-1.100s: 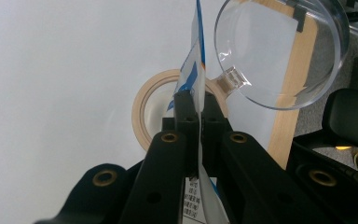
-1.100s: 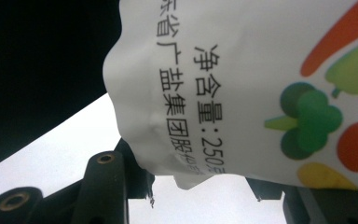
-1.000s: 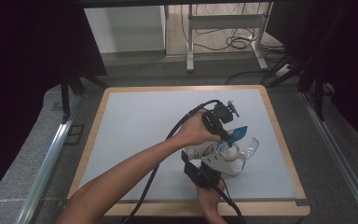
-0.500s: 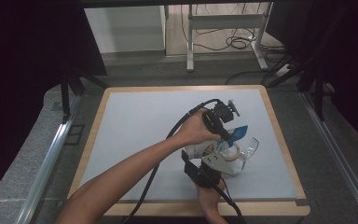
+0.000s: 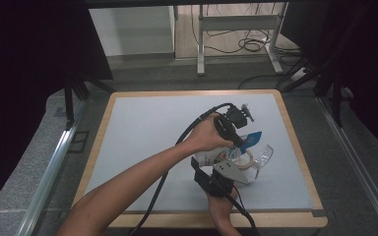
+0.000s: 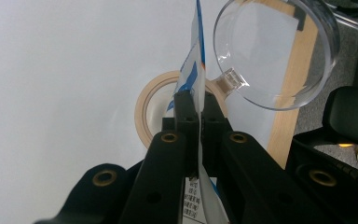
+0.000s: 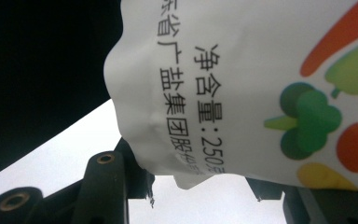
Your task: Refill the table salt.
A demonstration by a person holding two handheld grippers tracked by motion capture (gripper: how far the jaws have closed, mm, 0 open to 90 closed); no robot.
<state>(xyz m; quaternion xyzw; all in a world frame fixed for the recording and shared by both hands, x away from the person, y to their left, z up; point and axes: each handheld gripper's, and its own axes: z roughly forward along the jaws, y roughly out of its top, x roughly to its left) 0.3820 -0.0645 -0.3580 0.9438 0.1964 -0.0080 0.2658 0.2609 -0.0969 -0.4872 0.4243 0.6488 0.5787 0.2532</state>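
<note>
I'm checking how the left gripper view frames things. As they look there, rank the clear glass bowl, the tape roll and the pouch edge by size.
1. Clear glass bowl, largest.
2. Tape roll, partly hidden behind the jaws.
3. Pouch edge, a thin sliver, seen edge-on in the shut left gripper.
The bowl may sit nearer the camera, so true sizes stay unsure.

A pale grey mat [image 5: 142, 142] covers the wood-edged desk [image 5: 295, 147], which stands on a speckled grey floor [image 5: 29, 162]. Black curtains [image 5: 24, 44] hang dark at far left and right. Beyond the desk, a metal frame [image 5: 236, 22] stands over loose cables [image 5: 248, 45] beside a white panel [image 5: 130, 29].
</note>
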